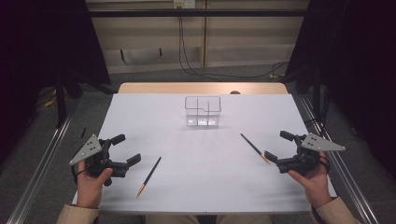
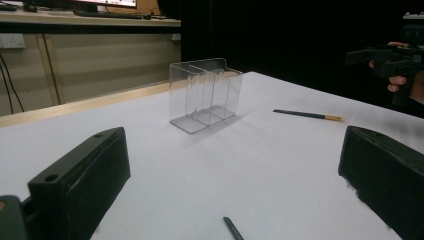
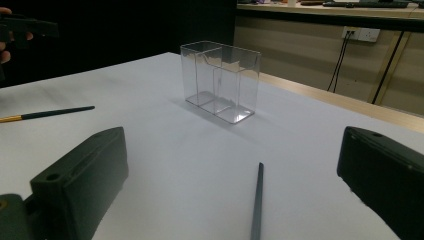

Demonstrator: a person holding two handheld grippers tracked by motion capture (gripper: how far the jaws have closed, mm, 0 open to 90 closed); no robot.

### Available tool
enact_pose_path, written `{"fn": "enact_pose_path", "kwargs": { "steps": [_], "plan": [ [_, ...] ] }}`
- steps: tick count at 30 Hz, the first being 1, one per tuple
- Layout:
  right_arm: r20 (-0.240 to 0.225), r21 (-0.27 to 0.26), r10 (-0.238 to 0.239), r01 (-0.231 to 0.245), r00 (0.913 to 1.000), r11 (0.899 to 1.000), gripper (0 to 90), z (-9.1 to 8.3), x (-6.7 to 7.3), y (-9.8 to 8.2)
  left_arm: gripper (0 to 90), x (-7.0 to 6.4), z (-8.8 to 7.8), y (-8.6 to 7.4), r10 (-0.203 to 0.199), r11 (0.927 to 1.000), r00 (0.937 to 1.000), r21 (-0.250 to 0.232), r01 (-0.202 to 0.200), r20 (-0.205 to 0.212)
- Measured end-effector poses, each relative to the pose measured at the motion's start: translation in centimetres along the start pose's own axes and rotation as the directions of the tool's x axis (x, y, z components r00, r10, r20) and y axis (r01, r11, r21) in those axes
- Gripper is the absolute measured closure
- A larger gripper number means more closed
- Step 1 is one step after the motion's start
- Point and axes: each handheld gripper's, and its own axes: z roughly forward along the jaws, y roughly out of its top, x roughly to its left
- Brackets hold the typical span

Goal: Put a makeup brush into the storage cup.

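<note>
A clear plastic holder [image 1: 202,112] with compartments stands upright at the far middle of the white table [image 1: 201,191]. One dark pencil with an orange end [image 1: 149,176] lies at the near left, just right of my left gripper [image 1: 127,149]. That gripper is open and holds nothing. A second pencil [image 1: 254,148] lies at the right, its near end close to my open, empty right gripper [image 1: 278,145]. In the left gripper view the holder [image 2: 205,95] stands ahead between the wide jaws, with the far pencil [image 2: 307,115] beyond. The right gripper view shows the holder [image 3: 221,81] and the nearer pencil [image 3: 257,202] between its jaws.
A wooden strip [image 1: 201,87] borders the table's far edge. Cables [image 1: 224,74] run over the grey floor behind it. Metal rails [image 1: 42,163] flank both sides, with dark curtains beyond. A hand holds each gripper near the table's front corners.
</note>
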Motion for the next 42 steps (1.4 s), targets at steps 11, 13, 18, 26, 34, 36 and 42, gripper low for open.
{"fn": "enact_pose_path", "kwargs": {
  "steps": [11,13,18,26,34,36,42],
  "plan": [
    [0.004,-0.006,0.005,-0.005,1.0,1.0,0.0,-0.1,-0.1,0.0,0.1,-0.1,1.2,0.3,0.007,1.0,0.9999,0.004,-0.007,0.01],
    [0.0,-0.003,0.005,-0.005,1.0,1.0,0.0,-0.1,0.0,0.0,0.0,-0.2,1.5,0.3,0.01,0.9999,0.9998,0.007,-0.011,0.016],
    [-0.008,-0.004,-0.007,0.007,0.9999,1.0,0.0,0.1,0.2,0.2,0.0,-0.5,2.3,0.4,0.017,0.9998,0.9996,0.014,-0.017,0.023],
    [-0.008,-0.003,-0.028,0.028,0.9996,1.0,0.0,0.1,0.8,0.5,0.1,-1.1,3.6,0.1,0.028,0.9986,0.9988,0.043,-0.03,0.04],
    [-0.008,0.008,-0.024,0.024,0.9997,1.0,0.0,0.1,0.8,0.3,0.0,-1.1,4.0,0.2,0.011,0.9974,0.9986,0.071,-0.014,0.051],
    [-0.007,0.005,-0.024,0.024,0.9997,1.0,0.0,0.1,0.8,0.2,0.0,-1.1,4.0,0.3,0.013,0.9962,0.9987,0.085,-0.017,0.049],
    [-0.008,0.007,-0.024,0.024,0.9997,1.0,0.0,0.0,0.8,0.2,0.0,-1.3,4.3,0.7,0.012,0.9854,0.9996,0.17,-0.016,0.025]
  ]
}}
